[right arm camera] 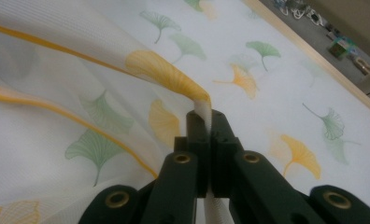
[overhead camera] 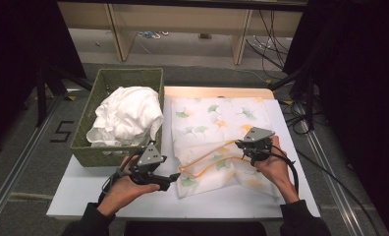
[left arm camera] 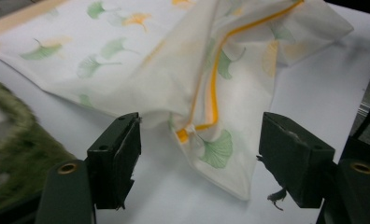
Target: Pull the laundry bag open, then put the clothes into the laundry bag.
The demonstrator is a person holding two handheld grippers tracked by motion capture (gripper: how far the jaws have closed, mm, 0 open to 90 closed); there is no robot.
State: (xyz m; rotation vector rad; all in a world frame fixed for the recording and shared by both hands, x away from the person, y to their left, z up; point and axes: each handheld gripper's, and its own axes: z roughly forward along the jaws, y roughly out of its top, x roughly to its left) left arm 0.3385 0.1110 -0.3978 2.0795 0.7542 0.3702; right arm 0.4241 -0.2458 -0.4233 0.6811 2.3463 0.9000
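A white mesh bag (overhead camera: 217, 128) printed with green and orange ginkgo leaves lies on the white table (overhead camera: 232, 201). Its orange zipper (left arm camera: 214, 79) runs down to the near corner. My left gripper (overhead camera: 170, 179) hovers open just off that corner. In the left gripper view the zipper's end (left arm camera: 185, 133) lies between the spread jaws of the left gripper (left arm camera: 199, 140), untouched. My right gripper (overhead camera: 241, 145) is shut on a fold of the bag's upper layer. The right gripper view shows that gripper (right arm camera: 206, 116) pinching the bag's fabric (right arm camera: 80, 93) and holding it raised.
A green woven basket (overhead camera: 84, 147) holding crumpled white cloth (overhead camera: 126, 115) stands at the table's left, close to my left hand; its edge (left arm camera: 15, 140) lies beside the left jaw. Bare table runs along the front edge. Cables trail off to the right.
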